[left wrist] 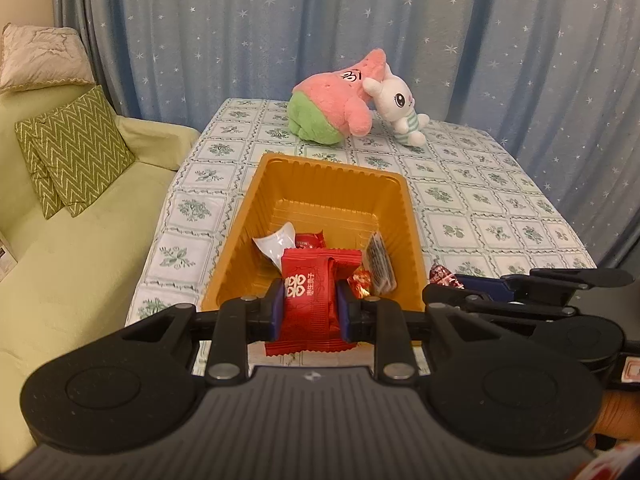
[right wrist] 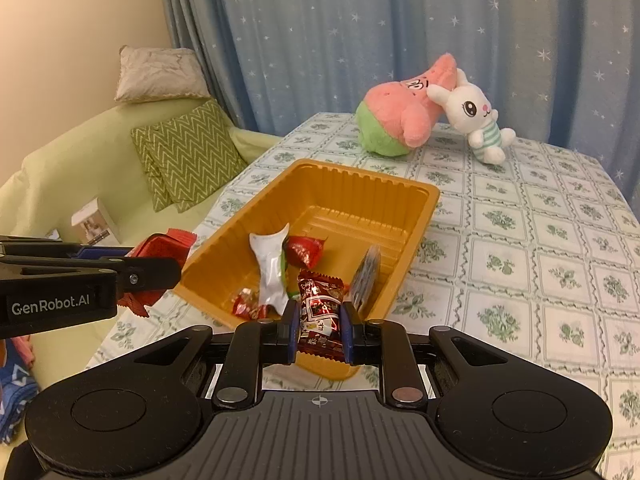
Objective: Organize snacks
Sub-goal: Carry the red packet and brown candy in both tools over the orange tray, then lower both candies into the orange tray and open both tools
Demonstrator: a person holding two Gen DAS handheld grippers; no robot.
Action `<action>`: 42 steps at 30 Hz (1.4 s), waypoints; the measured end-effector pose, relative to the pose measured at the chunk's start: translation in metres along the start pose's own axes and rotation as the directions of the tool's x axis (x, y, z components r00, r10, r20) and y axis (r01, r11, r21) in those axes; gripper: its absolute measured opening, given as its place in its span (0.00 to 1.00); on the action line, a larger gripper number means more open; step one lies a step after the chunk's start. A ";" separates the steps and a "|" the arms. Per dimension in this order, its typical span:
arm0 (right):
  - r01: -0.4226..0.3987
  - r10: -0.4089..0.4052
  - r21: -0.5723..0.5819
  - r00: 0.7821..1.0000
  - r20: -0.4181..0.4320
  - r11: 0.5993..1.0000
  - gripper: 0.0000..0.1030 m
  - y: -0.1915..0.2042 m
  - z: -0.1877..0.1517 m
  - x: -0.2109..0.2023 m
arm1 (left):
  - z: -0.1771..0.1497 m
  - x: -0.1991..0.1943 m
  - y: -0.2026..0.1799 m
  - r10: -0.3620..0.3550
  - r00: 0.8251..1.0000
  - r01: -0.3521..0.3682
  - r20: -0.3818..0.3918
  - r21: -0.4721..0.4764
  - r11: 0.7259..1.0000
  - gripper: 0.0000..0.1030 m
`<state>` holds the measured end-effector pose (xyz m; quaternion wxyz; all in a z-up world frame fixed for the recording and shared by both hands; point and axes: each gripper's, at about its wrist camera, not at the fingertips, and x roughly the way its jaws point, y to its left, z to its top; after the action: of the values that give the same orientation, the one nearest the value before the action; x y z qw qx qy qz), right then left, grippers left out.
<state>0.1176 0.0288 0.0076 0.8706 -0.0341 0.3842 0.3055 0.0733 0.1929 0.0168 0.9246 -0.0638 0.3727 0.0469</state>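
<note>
The left gripper [left wrist: 307, 307] has its fingers clamped on a red snack packet [left wrist: 310, 304] at the orange tray's [left wrist: 240, 232] six o'clock rim. The right gripper [right wrist: 320, 330] pinches a dark red candy wrapper [right wrist: 320, 312] there too. Four more snacks lie inside the tray on the counter [right wrist: 520, 248].

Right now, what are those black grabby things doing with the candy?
A person is sorting snacks into the orange tray on the table. The left gripper is shut on a bright red snack packet, and the right gripper is shut on a dark red candy packet. Both packets are at the tray's near edge. A few other wrapped sweets already lie inside. Two plush toys sit behind.
</note>
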 end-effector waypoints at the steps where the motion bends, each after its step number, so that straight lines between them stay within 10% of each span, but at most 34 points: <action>1: 0.001 -0.001 0.001 1.000 0.001 1.000 0.21 -0.002 0.002 0.002 | 0.002 0.004 0.001 -0.001 1.000 0.001 -0.002 0.003 1.000 0.23; 30: 0.005 -0.005 0.040 1.000 -0.018 0.999 0.21 -0.035 0.035 0.060 | 0.029 0.098 0.001 -0.056 0.996 0.060 -0.075 0.040 0.997 0.23; 42: 0.006 -0.005 0.054 1.000 -0.014 0.999 0.21 -0.038 0.036 0.058 | 0.018 0.089 0.023 0.008 0.998 -0.006 -0.069 0.030 1.000 0.38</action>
<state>0.1917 0.0380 -0.0141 0.8692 -0.0138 0.3985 0.2924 0.1467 0.2221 -0.0340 0.9119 -0.0501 0.4052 0.0423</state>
